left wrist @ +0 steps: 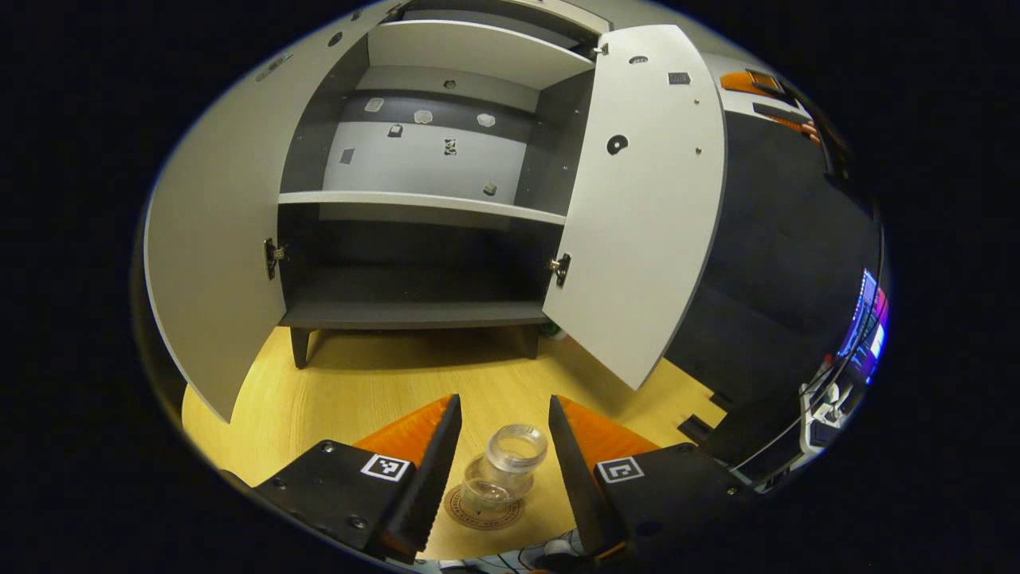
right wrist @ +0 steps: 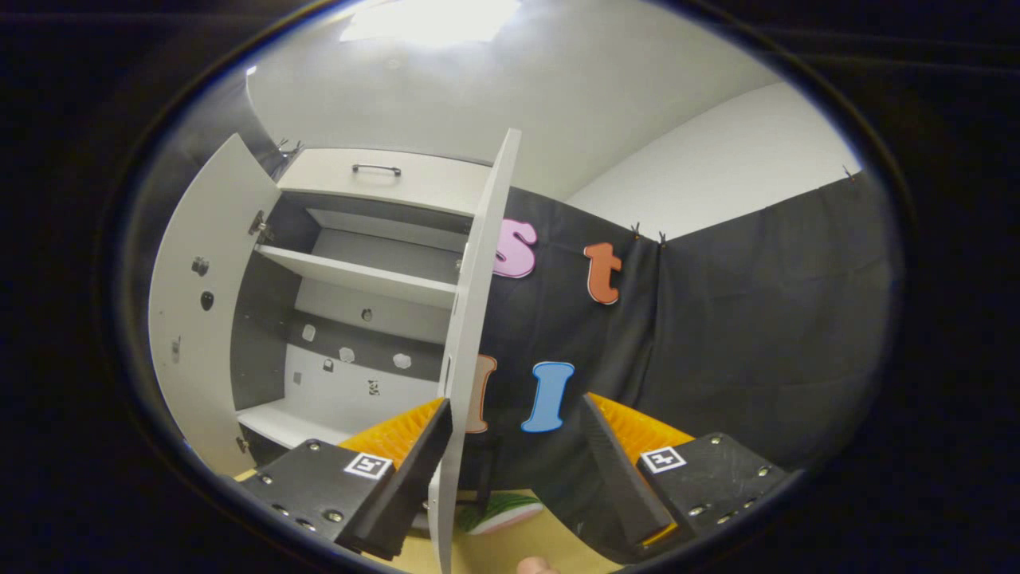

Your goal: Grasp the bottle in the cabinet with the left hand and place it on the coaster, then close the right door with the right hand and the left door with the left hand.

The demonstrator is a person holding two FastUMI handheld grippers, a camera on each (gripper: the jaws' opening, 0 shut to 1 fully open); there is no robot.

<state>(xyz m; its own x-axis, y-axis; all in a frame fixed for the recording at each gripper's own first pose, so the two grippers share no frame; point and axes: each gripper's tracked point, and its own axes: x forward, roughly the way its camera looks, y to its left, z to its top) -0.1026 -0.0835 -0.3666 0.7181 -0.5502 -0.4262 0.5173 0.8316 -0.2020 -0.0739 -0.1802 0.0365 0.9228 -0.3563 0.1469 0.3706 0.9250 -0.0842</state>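
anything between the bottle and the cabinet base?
Nothing: in the left gripper view, bare wooden tabletop runs from the bottle, which sits on the coaster, to the cabinet.

No legible text, brand or number found. The coaster (left wrist: 484, 508) carries a printed ring of marks round its rim — too small and blurred to read. Square black-and-white coded tags sit on the left gripper (left wrist: 504, 446) and the right gripper (right wrist: 516, 446), one on each finger mount; they are patterns, not lettering. Small stickers on the cabinet (left wrist: 430, 159) back panel — content indistinguishable.
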